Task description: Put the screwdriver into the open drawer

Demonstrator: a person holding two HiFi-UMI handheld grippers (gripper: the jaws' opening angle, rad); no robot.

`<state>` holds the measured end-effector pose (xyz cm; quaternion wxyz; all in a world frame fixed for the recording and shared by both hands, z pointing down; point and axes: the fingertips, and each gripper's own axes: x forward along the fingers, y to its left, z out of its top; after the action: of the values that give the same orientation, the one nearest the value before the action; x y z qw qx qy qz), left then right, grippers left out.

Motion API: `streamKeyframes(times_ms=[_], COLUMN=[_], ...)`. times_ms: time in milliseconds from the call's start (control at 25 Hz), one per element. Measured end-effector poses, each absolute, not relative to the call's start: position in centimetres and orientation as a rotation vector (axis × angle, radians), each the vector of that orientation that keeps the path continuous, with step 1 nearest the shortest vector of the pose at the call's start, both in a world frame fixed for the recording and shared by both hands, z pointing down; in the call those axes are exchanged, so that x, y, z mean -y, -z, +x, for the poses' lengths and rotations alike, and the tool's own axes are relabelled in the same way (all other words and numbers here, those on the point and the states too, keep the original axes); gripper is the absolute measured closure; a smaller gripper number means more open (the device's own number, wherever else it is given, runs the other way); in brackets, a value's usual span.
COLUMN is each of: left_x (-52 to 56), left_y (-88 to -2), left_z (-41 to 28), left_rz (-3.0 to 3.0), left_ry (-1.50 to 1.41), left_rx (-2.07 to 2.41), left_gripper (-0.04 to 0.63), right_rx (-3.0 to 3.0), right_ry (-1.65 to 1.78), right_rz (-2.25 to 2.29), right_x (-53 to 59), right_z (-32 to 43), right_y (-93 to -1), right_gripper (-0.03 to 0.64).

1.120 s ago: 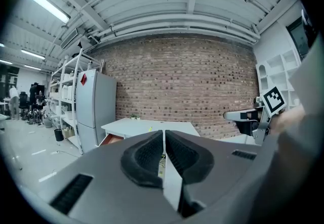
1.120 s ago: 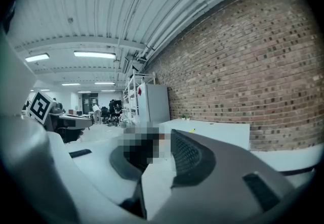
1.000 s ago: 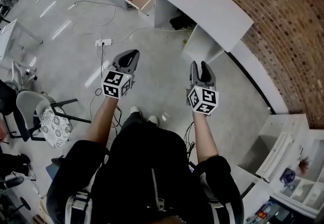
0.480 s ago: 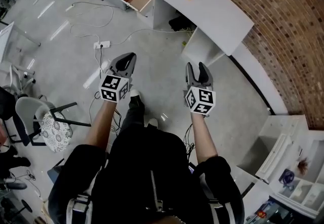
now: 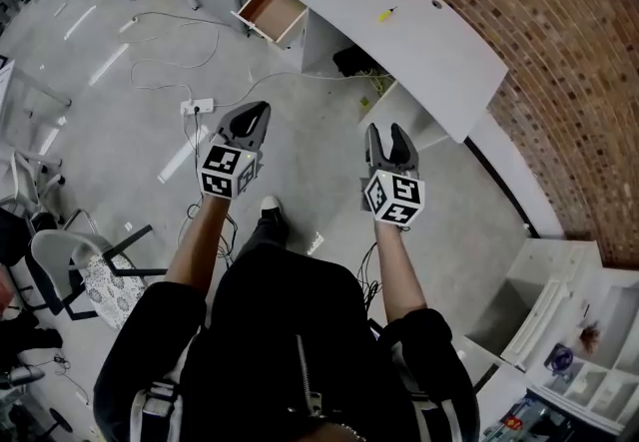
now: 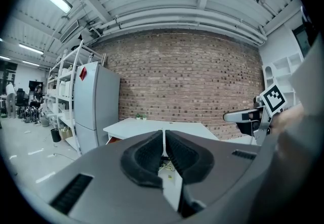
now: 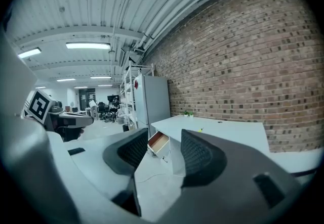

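Observation:
A small yellow screwdriver [image 5: 386, 14] lies on the white desk [image 5: 429, 41] by the brick wall; in the right gripper view the screwdriver [image 7: 200, 130] is a speck on the desk [image 7: 228, 132]. The open drawer [image 5: 272, 11] with a wooden inside juts from the desk's left end, and the drawer [image 7: 159, 142] shows between the right jaws. Both grippers hang over the floor, well short of the desk. My left gripper [image 5: 252, 117] is shut and empty, with the pads [image 6: 147, 154] together. My right gripper [image 5: 390, 136] is open; its jaws have just been opening, with nothing between them.
Cables and a power strip [image 5: 197, 107] lie on the concrete floor ahead on the left. A chair [image 5: 85, 265] stands at the left. White shelving [image 5: 579, 350] is at the lower right. A tall grey cabinet [image 6: 96, 106] stands left of the desk.
The person has walked towards the desk, and both grippers moved forward with them. The right jaws stand wider than a second ago. The left jaws stay closed.

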<state>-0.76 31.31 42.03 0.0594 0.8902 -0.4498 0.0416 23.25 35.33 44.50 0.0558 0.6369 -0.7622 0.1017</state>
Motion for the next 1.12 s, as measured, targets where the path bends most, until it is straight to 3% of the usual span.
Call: streamKeyframes(times_ms=[560, 1120], left_x=[-15.9, -8.4], left_y=[-41.5, -44.1], left_z=[-7.9, -8.9], left_rz=[2.739, 2.718], left_ry=[-0.146, -0.166], left_rx=[1.328, 1.305], left_gripper=[0.561, 0.561], right_rx=[2.244, 2.216], right_ry=[-0.348, -0.368], right_rz=[2.016, 2.032], right_x=[-21.4, -13.3], right_z=[17.4, 17.0], right_y=[-44.1, -45.8], right_gripper=[0.416, 0.418])
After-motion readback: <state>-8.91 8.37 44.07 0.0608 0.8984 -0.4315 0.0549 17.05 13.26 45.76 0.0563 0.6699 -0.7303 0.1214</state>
